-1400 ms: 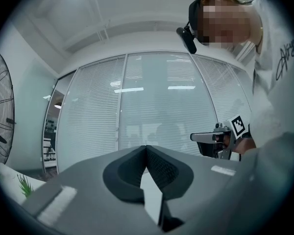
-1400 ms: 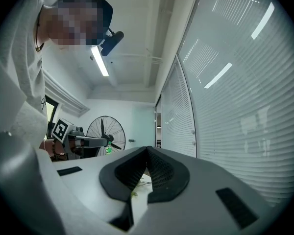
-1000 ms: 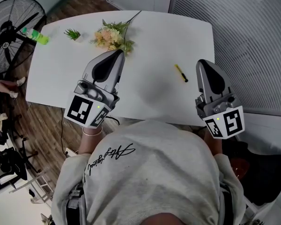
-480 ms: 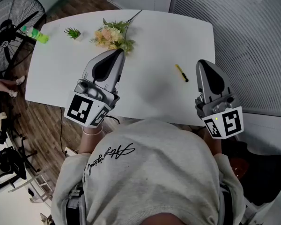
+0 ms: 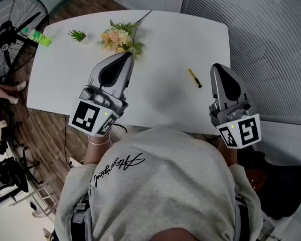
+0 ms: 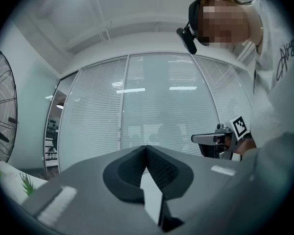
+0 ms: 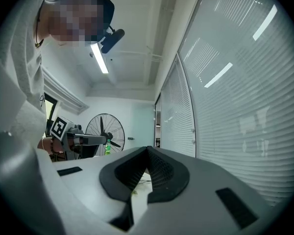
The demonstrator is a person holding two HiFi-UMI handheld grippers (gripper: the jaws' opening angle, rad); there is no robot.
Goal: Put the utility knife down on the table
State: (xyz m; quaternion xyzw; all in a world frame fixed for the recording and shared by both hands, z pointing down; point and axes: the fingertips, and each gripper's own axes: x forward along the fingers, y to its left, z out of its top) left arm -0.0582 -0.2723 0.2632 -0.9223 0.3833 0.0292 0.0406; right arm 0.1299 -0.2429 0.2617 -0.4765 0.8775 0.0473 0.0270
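While both grippers hang level over the near half of the white bench [image 5: 170, 39] in the head view, the utility knife [image 5: 193, 78] lies flat on the bench, touching neither. It is near the right gripper [image 5: 215, 67], at that tip's 9 o'clock, and off toward 3 o'clock of the left gripper [image 5: 128, 56]. A bunch of flowers [image 5: 119, 40] lies just beside the left gripper's tip at 11 o'clock. A small green plant [image 5: 78, 35] and a green bottle [image 5: 38, 38] sit farther toward 9 o'clock, and a fan [image 5: 10, 31] stands past the bench's left end. Seen in the left gripper view, the 2 jaws are clenched tip to tip with nothing between them, and the right gripper shows at 3 o'clock before window blinds [image 6: 152, 106]. Seen in the right gripper view, the jaws are likewise clenched and empty, with the left gripper and the fan at 9 o'clock.
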